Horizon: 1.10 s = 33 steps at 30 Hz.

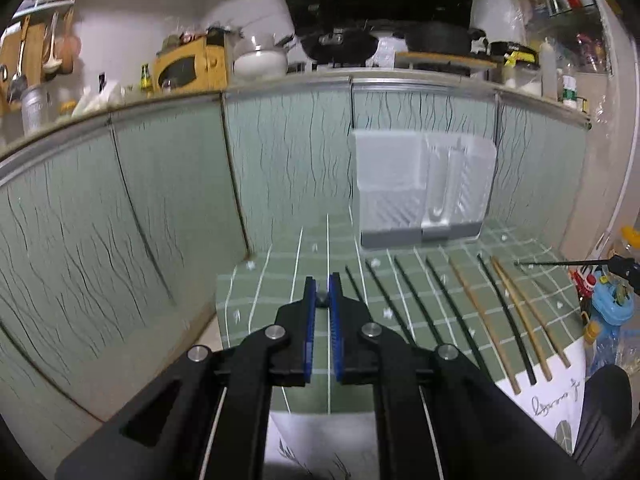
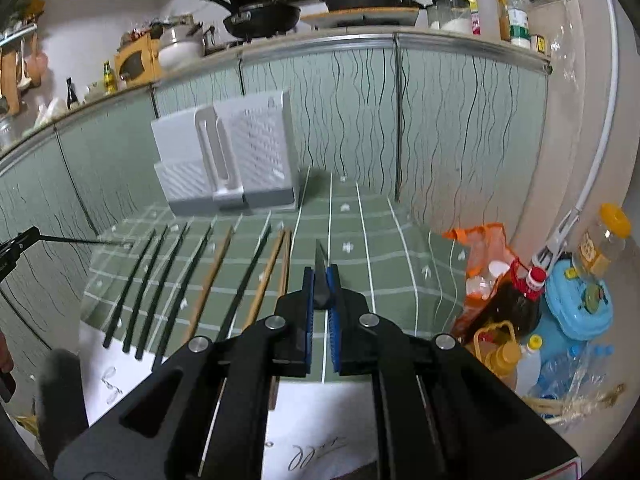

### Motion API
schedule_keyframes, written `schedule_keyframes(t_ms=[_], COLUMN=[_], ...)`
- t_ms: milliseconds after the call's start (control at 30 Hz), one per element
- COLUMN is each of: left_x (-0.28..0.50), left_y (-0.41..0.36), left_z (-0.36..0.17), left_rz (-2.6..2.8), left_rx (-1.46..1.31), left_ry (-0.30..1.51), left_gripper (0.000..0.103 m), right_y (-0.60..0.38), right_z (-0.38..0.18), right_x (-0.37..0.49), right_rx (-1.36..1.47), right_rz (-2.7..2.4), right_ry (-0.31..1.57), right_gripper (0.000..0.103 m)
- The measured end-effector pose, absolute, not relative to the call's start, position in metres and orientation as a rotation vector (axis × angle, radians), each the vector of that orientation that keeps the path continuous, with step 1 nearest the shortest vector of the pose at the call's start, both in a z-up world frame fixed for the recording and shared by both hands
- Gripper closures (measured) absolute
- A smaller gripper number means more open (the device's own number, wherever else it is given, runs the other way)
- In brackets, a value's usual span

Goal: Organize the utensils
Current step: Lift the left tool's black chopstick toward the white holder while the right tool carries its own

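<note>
Several black and wooden chopsticks (image 1: 460,312) lie side by side on a green checked cloth (image 1: 288,280). Behind them a white utensil holder (image 1: 424,192) stands against the cabinet. My left gripper (image 1: 322,280) is shut on a black chopstick (image 1: 322,301), seen end-on between the blue pads. The right gripper (image 1: 622,266) shows at the right edge with its own black chopstick (image 1: 560,264) sticking out sideways. In the right wrist view my right gripper (image 2: 321,270) is shut on that black chopstick (image 2: 320,276), above the cloth (image 2: 360,248). The left gripper (image 2: 16,244) holds its chopstick (image 2: 80,241) at the left edge.
Green cabinet doors (image 1: 160,200) close off the back and left. Bottles, an orange bag and a blue plastic box (image 2: 576,304) crowd the floor to the right of the cloth. A person's dark-clothed leg (image 1: 604,408) is at the cloth's near right corner.
</note>
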<state>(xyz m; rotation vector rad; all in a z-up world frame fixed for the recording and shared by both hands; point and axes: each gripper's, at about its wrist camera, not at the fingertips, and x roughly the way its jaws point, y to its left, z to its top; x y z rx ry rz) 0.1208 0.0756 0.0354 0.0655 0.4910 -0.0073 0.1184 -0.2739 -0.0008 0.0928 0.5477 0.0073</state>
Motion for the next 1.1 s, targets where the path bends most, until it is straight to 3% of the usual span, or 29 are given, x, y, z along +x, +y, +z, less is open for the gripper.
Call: schedule_keyframes(t_ms=[667, 1100], left_x=[0.140, 0.198], left_y=[0.079, 0.071], left_z=[0.082, 0.122], left_rz=[-0.129, -0.309], left_rx=[0.070, 0.032], left_ry=[0.439, 0.433], left_gripper=[0.095, 0.095], right_y=[-0.281, -0.276], right_z=[0.061, 0.111], right_x=[0.137, 0.187], right_rx=[0.064, 0.033], right_rz=[0.089, 0.214], right_ry=[0.459, 0.442], right_gripper=[0.097, 0.097])
